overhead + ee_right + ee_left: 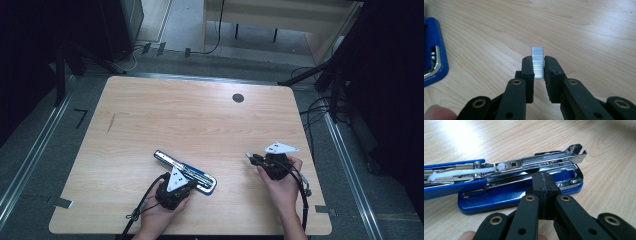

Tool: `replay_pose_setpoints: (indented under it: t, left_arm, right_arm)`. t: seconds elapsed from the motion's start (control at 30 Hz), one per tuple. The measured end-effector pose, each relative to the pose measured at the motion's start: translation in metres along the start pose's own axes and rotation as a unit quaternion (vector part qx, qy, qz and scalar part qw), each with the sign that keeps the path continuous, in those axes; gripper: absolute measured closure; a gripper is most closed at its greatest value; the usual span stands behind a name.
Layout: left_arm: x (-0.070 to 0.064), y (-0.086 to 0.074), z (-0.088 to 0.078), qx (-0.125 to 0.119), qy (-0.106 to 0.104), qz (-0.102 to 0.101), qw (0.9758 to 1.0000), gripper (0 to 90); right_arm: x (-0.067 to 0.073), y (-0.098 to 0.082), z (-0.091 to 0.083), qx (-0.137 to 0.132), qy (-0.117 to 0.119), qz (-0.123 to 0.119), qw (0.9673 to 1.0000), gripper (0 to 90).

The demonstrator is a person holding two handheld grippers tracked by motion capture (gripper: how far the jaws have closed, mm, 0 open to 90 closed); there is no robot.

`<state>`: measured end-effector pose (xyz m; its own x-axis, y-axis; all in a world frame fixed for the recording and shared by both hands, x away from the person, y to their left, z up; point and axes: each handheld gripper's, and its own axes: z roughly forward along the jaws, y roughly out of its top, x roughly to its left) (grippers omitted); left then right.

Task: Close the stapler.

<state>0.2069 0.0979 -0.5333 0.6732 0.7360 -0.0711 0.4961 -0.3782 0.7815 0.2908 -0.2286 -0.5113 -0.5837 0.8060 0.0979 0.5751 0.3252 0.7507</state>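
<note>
Lying open, stapler (185, 171) runs diagonally across table (200, 120).

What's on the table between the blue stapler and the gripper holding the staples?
Nothing: in the high view, bare wooden table lies between the stapler and the right gripper.

Stapler (185, 171) left of staples (538, 62).

Blue and chrome stapler (519, 182), silver staples (538, 62), pale woodgrain table (200, 115)
</note>
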Motion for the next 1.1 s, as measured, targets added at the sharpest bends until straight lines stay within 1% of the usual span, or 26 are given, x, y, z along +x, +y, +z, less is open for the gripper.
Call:
replay_pose_setpoints:
  t: [0.27,0.57,0.77,1.1]
  left_arm:
    - [0.000,0.000,0.000,0.000,0.000,0.000,1.0000,90.0]
    - [-0.001,0.000,0.000,0.000,0.002,0.000,1.0000,90.0]
    - [-0.001,0.000,0.000,-0.001,0.002,0.001,1.0000,90.0]
    - [-0.001,0.000,0.000,-0.001,0.003,0.002,1.0000,90.0]
  right_arm:
    - [0.012,0.005,0.000,0.002,0.017,-0.011,0.9998,80.0]
    - [0.028,0.008,0.004,0.007,0.033,-0.026,0.9991,80.0]
    - [0.038,0.012,0.004,0.011,0.040,-0.043,0.9982,79.9]
    - [0.048,0.016,0.003,0.009,0.054,-0.052,0.9972,80.0]
